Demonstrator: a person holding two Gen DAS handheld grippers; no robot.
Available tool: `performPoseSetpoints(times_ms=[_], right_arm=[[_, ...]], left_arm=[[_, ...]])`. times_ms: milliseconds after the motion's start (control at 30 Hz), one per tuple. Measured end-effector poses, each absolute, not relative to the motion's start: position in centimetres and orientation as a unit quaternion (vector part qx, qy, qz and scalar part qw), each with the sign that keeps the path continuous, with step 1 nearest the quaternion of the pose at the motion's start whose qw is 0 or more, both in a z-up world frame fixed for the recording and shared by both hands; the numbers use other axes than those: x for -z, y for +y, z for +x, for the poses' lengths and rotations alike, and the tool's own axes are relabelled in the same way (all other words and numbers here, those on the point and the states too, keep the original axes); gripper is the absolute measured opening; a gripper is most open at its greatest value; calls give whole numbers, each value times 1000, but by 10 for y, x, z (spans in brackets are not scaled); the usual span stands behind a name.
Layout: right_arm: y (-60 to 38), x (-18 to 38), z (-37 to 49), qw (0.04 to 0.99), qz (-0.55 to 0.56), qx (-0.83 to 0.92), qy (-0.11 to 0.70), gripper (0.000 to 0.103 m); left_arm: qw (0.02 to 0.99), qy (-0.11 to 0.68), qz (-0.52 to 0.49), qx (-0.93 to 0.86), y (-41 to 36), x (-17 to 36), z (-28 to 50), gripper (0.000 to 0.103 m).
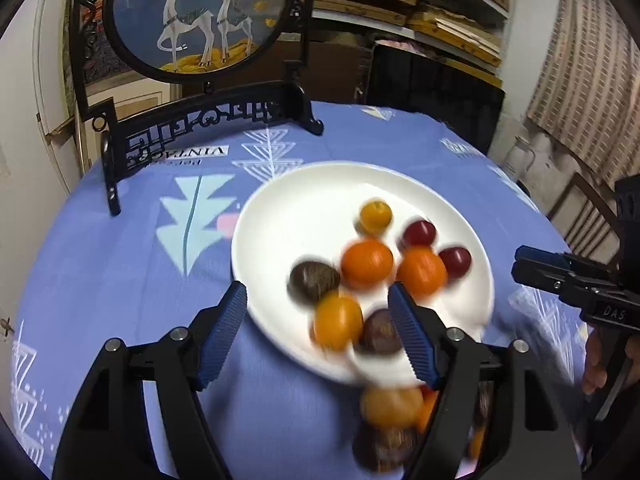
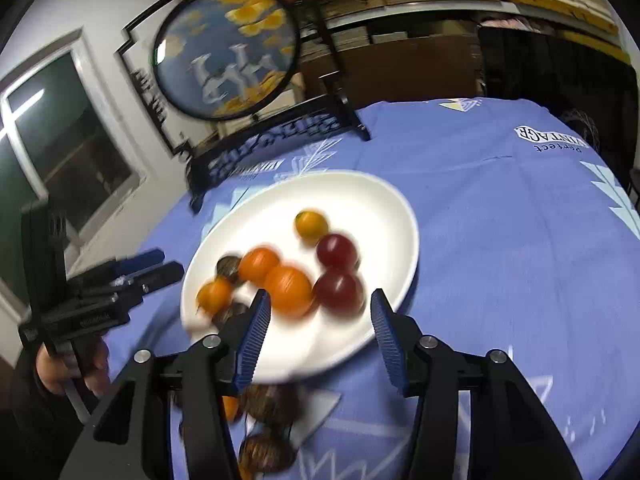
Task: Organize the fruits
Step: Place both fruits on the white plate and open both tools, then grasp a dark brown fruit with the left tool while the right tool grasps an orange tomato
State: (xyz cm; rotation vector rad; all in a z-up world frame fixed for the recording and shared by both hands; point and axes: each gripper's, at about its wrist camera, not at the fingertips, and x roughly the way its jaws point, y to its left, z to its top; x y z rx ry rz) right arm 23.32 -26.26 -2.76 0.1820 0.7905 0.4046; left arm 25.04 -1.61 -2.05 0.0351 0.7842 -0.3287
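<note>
**Fruits mostly on plate, both claws open and empty**

Fruits sit clustered on the white plate (image 1: 280,240) mid-worktop: two big orange ones (image 1: 367,263), a smaller yellow-orange one (image 1: 375,215), two dark red ones (image 1: 418,233), and brown ones (image 1: 313,281). More fruit lies off the plate on the blue tablecloth (image 1: 120,280) at its near edge: a yellowish one (image 1: 390,406) and dark brown ones (image 2: 272,400), all blurred.

Your left claw (image 1: 320,328) is low over the near rim of the plate, pointing across it. Jaws wide apart, nothing between them; the right finger (image 1: 412,340) overlaps a brown fruit in view, contact can't be told.

Your right claw (image 2: 318,332) hovers over the plate's near edge, angled down. Jaws also spread wide, holding nothing.

Each claw shows in the other's view, beside the plate, hand (image 2: 72,368) on the grip.

Deer screen (image 1: 200,16) stands at the far side of the worktop.
</note>
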Motion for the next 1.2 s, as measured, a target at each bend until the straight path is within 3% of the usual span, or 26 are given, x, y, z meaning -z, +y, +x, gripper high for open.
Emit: performPoseSetpoints(times_ms=[133, 500, 667, 767, 1200], right_arm=[[-244, 30, 191, 890, 45, -229, 393, 58], [-203, 64, 126, 868, -5, -248, 430, 60], [-195, 73, 137, 866, 0, -235, 440, 55], [-192, 75, 140, 868, 0, -238, 435, 36], [-261, 81, 133, 883, 99, -202, 413, 36]], left_arm=[[904, 391, 30, 170, -9, 28, 213, 80], [891, 398, 71, 207, -15, 47, 132, 80], [884, 404, 80, 220, -28, 54, 122, 80], [881, 408, 88, 221, -36, 60, 120, 80], [867, 429, 99, 234, -79, 76, 127, 73]])
